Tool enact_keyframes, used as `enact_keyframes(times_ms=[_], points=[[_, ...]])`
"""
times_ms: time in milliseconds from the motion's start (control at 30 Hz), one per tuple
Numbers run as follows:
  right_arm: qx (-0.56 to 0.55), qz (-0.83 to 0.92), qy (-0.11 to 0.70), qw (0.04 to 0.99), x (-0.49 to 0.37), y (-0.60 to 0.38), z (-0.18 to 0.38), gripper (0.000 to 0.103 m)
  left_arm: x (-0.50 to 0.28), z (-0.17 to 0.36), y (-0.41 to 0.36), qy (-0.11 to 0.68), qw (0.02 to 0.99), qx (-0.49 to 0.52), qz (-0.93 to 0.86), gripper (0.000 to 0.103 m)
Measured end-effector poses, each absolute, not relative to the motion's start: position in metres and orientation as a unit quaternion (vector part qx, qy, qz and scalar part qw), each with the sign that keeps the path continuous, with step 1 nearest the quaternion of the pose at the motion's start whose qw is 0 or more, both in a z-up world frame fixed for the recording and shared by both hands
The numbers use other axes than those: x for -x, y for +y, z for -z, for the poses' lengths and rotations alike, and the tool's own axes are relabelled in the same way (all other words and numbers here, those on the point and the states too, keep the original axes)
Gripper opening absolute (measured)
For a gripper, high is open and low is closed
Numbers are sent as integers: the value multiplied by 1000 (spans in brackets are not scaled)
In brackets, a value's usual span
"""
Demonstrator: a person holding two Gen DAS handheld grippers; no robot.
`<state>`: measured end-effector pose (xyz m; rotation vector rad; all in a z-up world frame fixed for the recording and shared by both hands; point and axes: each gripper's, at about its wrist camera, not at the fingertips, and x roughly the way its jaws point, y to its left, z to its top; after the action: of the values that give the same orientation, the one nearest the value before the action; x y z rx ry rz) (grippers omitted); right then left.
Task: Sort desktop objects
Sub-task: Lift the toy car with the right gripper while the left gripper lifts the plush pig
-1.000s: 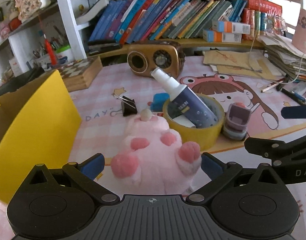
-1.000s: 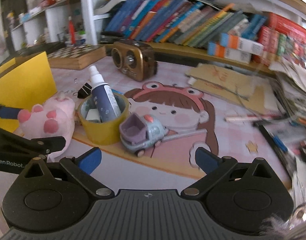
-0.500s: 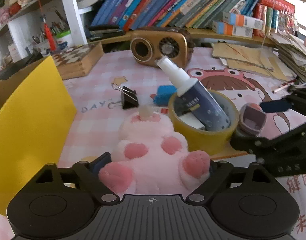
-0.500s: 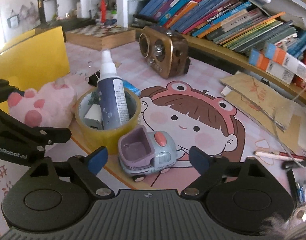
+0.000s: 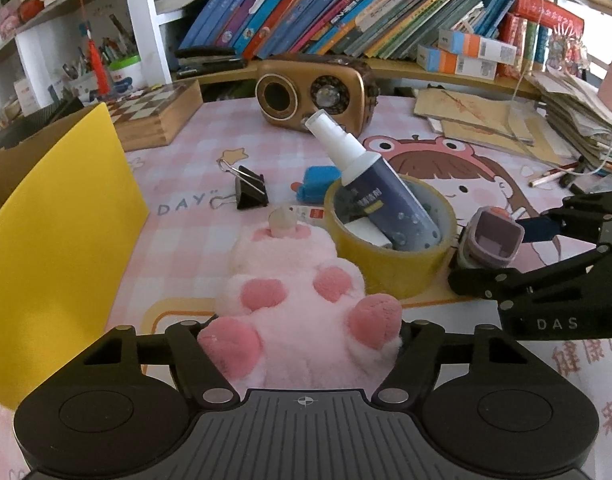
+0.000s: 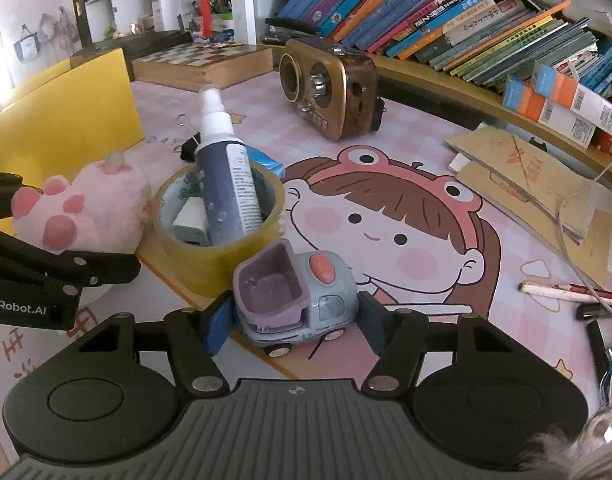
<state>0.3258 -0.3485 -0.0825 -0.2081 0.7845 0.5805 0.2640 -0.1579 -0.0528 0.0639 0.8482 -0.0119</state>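
Note:
A pink plush paw (image 5: 301,304) lies on the pink desk mat, filling the gap of my left gripper (image 5: 301,332). The jaws are closing, and the plush bulges over and hides the pads. A small blue-grey toy truck (image 6: 297,296) with a purple bed stands between the blue pads (image 6: 215,328) of my right gripper (image 6: 293,324). Those jaws are closing too, with the pads against the truck's sides. Between paw and truck sits a yellow tape roll (image 5: 390,268) with a dark blue spray bottle (image 5: 386,196) leaning inside it.
A yellow box (image 5: 57,240) stands at the left. Behind the tape roll lie a black binder clip (image 5: 249,192) and a blue item (image 5: 318,184). A brown radio (image 5: 314,96), a chessboard box (image 5: 153,116), bookshelves and paper stacks fill the back. Pens (image 6: 562,290) lie at the right.
Both grippers have moved in and narrowed. The left jaws went from beside the plush paw to pressed into it. The right gripper swung left and now has the toy truck between its pads.

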Motion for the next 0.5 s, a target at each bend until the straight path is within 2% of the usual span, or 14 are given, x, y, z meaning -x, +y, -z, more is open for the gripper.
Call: enact_keyframes(times_ms=[500], points=[[74,-219,363,903,-275,-356,52,62,-212,19,-144,380,924,28,20,71]])
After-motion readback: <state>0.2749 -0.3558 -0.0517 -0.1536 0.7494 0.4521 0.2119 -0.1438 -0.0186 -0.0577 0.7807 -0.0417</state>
